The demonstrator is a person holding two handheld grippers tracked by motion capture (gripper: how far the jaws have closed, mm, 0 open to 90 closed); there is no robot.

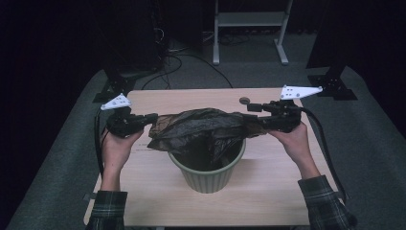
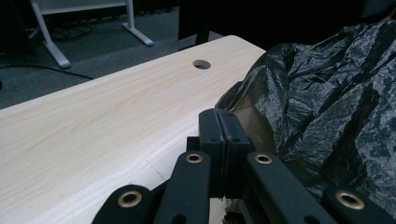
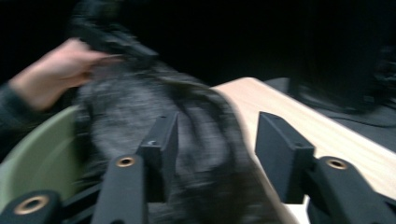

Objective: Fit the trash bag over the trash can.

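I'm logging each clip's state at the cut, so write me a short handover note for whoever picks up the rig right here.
Left gripper: jaws shut on the left edge of the black plastic bag.
Right gripper: jaws open around the bag's right side; that view is blurred, so contact is unclear.
Things: the bag is stretched across the mouth of the green bin, which stands upright at the middle of the wooden table. Part of the bag hangs down inside.
Done: bag spread over the opening.
Left: probably regrip on the right, then pull the bag's edge over the rim all round; it is not yet folded over.
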